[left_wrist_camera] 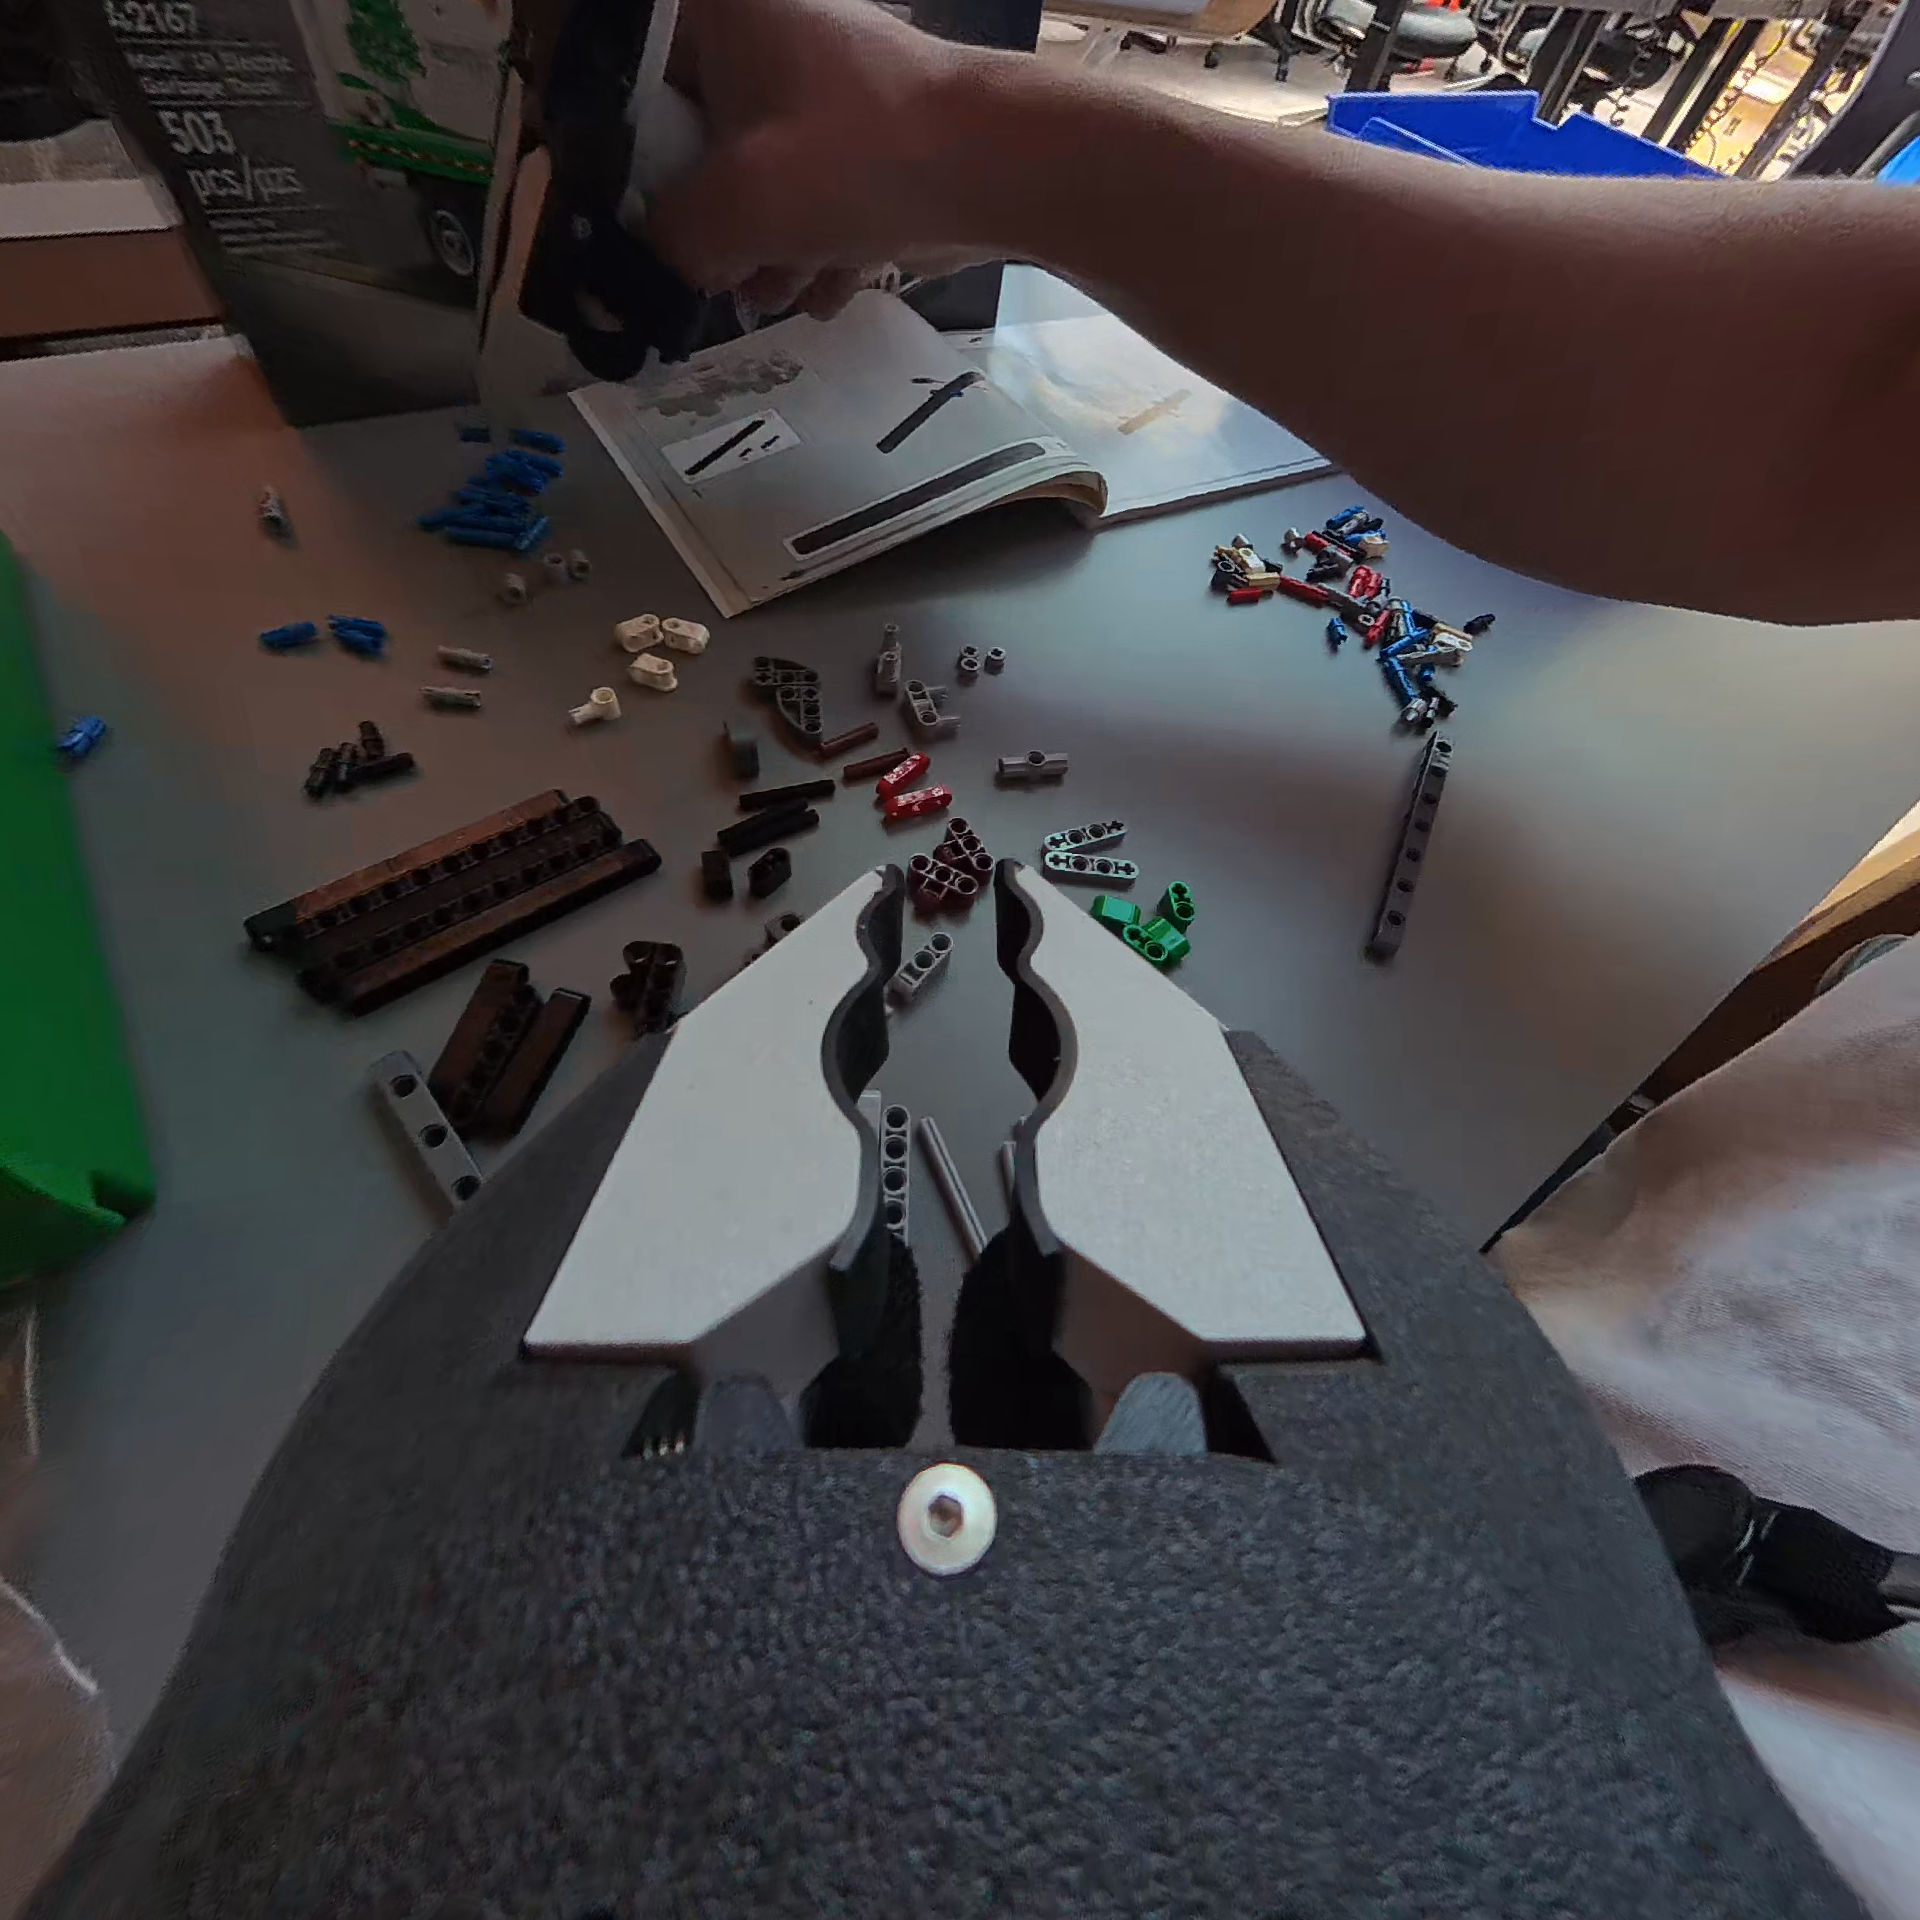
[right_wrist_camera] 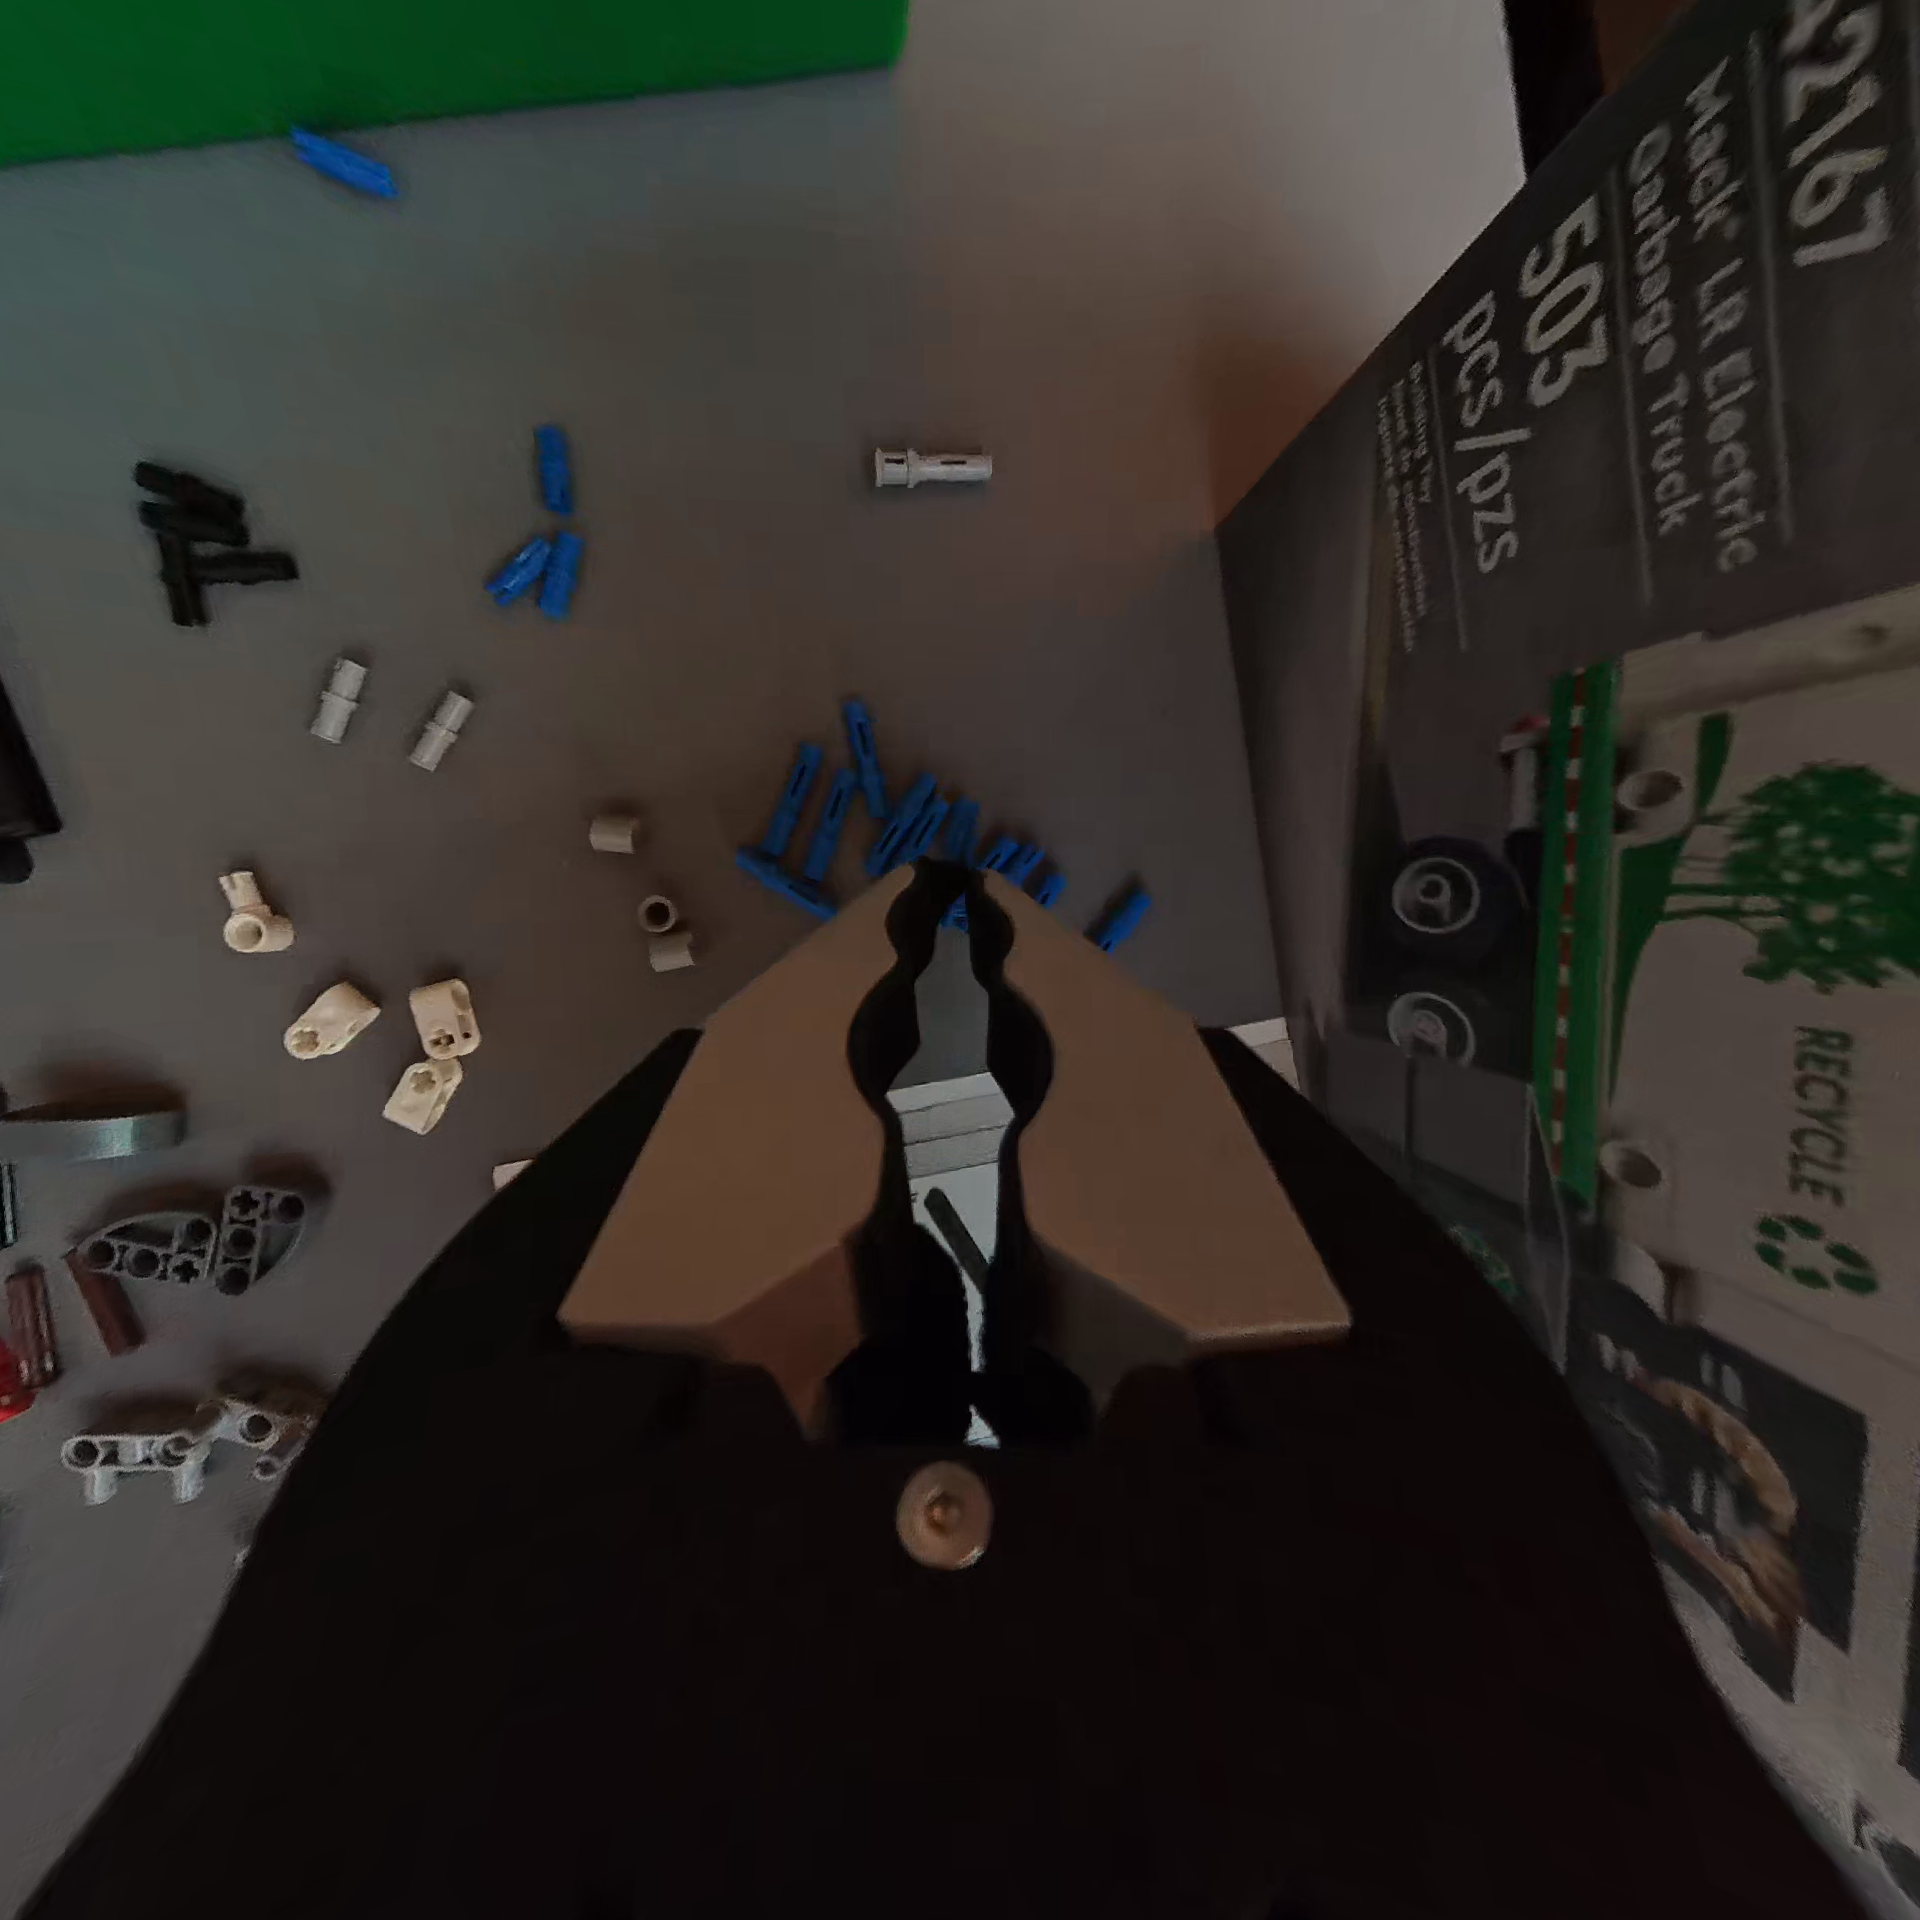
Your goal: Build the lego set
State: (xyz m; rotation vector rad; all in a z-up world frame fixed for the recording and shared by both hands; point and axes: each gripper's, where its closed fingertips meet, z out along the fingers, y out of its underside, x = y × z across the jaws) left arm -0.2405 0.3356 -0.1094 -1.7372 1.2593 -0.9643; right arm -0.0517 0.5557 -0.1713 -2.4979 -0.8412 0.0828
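Closest to the lens is the left gripper (left_wrist_camera: pixel 943 883), fingers parted and holding nothing, hovering low over the grey surface (left_wrist_camera: pixel 1195 1039) with a small grey piece and some dark red connectors showing in the gap.

Progress-wise, I'd say this build has barely started. Nothing on the surface looks assembled; it's all sorted loose parts. Going from big to small:

- the set's box (right_wrist_camera: pixel 1621 727) stands at the back edge, beside the pile of blue pins
- the instruction booklet (left_wrist_camera: pixel 894 457) lies open, looks like an early page with one long beam on it
- a row of long dark beams (left_wrist_camera: pixel 457 894) lying side by side, touching, on the left
- one long grey beam (left_wrist_camera: pixel 1411 844) lying on its own to the right
- a mixed heap of little pins and connectors (left_wrist_camera: pixel 1351 603) near the person's forearm
- green connectors (left_wrist_camera: pixel 1148 925), red ones (left_wrist_camera: pixel 912 790), cream ones (left_wrist_camera: pixel 649 649)
- blue pins (right_wrist_camera: pixel 894 831) in a loose pile

The right gripper (right_wrist_camera: pixel 948 883) is down at that blue pile, tips nearly together. There's blue right at the tips, but I can't tell whether it has actually pinched a pin or is just over one.

So: sorting done, basically all of the actual assembly left.
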